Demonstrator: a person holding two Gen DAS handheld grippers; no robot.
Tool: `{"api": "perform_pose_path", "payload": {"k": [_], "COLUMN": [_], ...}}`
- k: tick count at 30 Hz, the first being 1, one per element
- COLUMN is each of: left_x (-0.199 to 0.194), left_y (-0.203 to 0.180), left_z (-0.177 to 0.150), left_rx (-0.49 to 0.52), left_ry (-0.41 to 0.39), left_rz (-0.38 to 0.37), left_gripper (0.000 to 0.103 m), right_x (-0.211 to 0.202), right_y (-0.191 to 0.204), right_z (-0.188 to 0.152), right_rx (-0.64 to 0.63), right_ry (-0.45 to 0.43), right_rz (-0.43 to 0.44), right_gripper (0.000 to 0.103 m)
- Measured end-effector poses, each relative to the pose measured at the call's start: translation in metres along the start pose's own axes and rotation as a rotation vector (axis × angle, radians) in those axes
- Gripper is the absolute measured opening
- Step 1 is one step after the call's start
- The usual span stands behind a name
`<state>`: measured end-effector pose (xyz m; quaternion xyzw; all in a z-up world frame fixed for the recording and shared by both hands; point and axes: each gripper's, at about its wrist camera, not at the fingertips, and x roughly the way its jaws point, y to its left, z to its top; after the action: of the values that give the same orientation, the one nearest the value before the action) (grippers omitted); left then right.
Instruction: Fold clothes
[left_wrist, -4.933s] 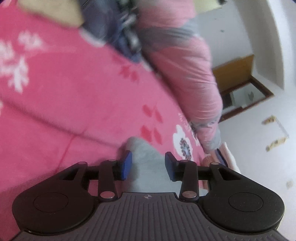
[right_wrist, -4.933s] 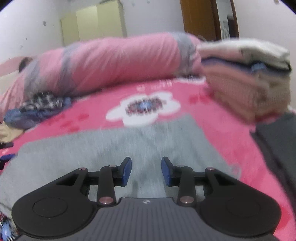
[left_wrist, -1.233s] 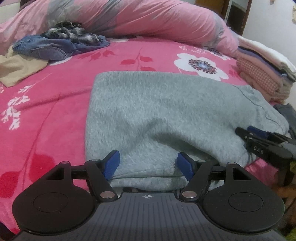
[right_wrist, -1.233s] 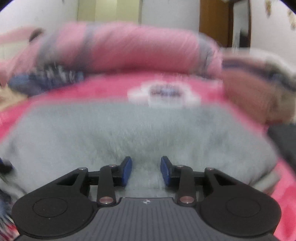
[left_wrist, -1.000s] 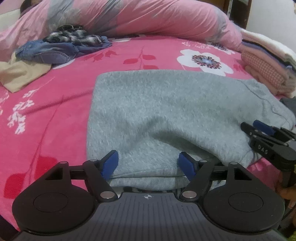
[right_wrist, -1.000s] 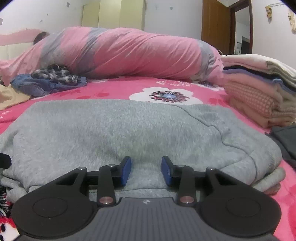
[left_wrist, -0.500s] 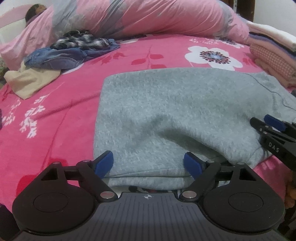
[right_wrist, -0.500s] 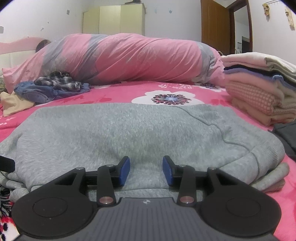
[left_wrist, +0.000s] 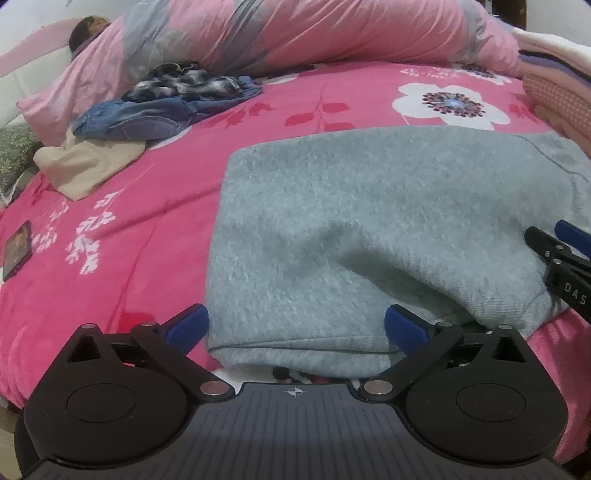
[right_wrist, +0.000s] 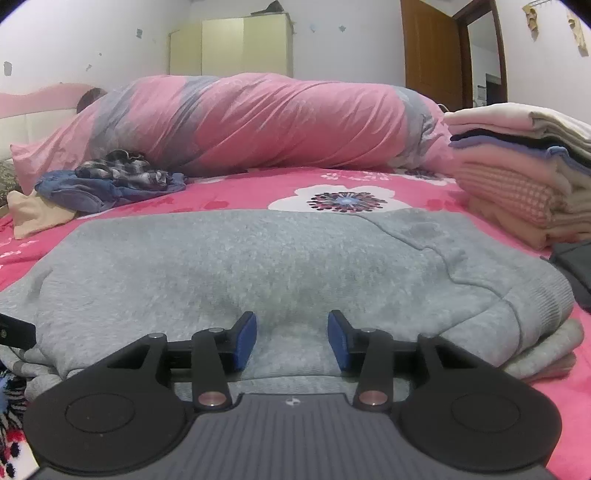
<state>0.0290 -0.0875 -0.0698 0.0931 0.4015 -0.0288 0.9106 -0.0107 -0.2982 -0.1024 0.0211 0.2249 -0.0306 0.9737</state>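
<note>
A grey fleece sweater (left_wrist: 369, 221) lies folded on the pink flowered bedspread (left_wrist: 147, 229), its near hem towards me. My left gripper (left_wrist: 295, 325) hovers at that hem. Its jaws are opening and stand wide on either side of the folded edge, and the blue pads do not press the cloth. My right gripper (right_wrist: 292, 338) sits low over the sweater (right_wrist: 277, 266) near the ribbed cuff side. Its jaws are opening too, with grey cloth lying under the gap and no grip on it. The right gripper's fingers (left_wrist: 554, 251) show at the left wrist view's right edge.
A stack of folded clothes (right_wrist: 517, 177) stands at the right. A heap of unfolded denim and plaid clothes (left_wrist: 166, 107) with a beige garment (left_wrist: 88, 162) lies at the back left. A rolled pink duvet (right_wrist: 277, 122) runs along the back. A phone (left_wrist: 16, 249) lies far left.
The left jaws have spread much wider around the sweater's hem and the left view has tipped slightly. The right jaws have widened a little. The sweater lies where it was.
</note>
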Motion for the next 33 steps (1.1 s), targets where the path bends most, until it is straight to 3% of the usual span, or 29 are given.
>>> {"api": "perform_pose_path", "payload": {"k": [17,29,33], "left_x": [0.000,0.003,0.007], "left_y": [0.011,0.025,0.036], "left_z": [-0.006,-0.013,-0.015], "left_rx": [-0.095,-0.140,-0.191], "left_ry": [0.003,0.012,0.050], "left_rz": [-0.040,-0.118,-0.167], "left_gripper": [0.103,0.103,0.103], "right_x": [-0.002,0.000,0.000], "right_y": [0.002,0.005,0.006], "right_z": [-0.002,-0.003,-0.003], "right_rx": [0.005,-0.004,-0.008], "right_ry": [-0.009,-0.009,-0.010], "right_rz": [0.025,0.012,0.007], "right_gripper": [0.053,0.054,0.055]}}
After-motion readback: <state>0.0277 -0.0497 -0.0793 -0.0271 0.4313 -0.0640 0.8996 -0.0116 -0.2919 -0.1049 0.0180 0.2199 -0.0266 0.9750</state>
